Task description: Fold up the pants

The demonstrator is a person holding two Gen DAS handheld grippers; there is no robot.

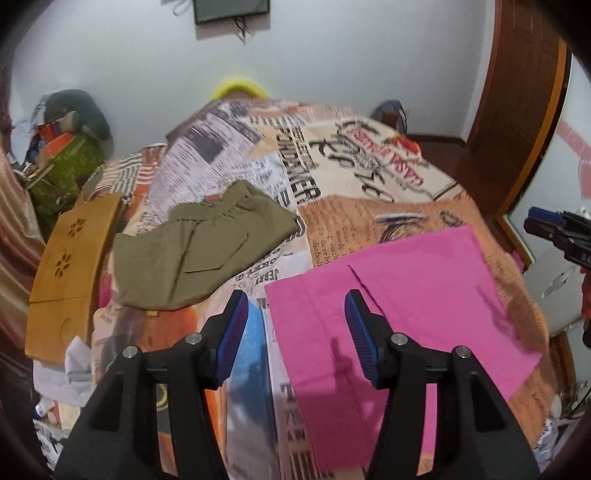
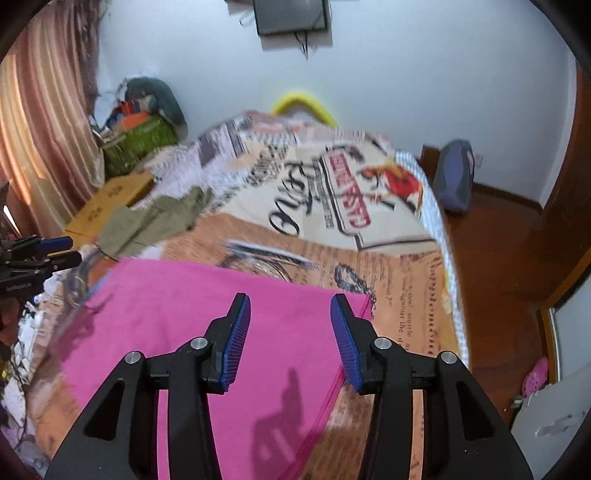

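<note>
Pink pants (image 1: 402, 314) lie folded flat on the bed (image 1: 369, 177), near its front edge and toward its right side. Above them hangs the left gripper (image 1: 296, 332), its blue ribbed pads (image 1: 236, 332) standing moderately apart with nothing between them; they touch no cloth. The right gripper (image 2: 290, 338) hangs over the same garment nearer the bed's right edge, jaws likewise parted to a middling gap and empty, and both cast shadows on the pink fabric. Each gripper's tip shows at the side of the other's view.

Olive-green pants (image 1: 207, 243), already folded, sit toward the bed's left edge, well apart from the pink pair. A bedspread printed with newspaper pages and poster lettering in orange, cream and black covers the bed. Just beside the left edge stands a tan wooden board (image 1: 70, 266) with flower-shaped cutouts.

Beyond the far end, a yellow rounded object (image 2: 304, 103) peeks up against the pale wall (image 1: 332, 55), which carries a dark framed panel (image 2: 291, 16). A heap of bags and clothes (image 2: 144, 122) fills the far left corner beside a striped pinkish curtain (image 2: 40, 129). Brown wooden floor (image 2: 498, 251) runs along the right side, with a blue-grey bag (image 2: 456, 173) against the wall.
</note>
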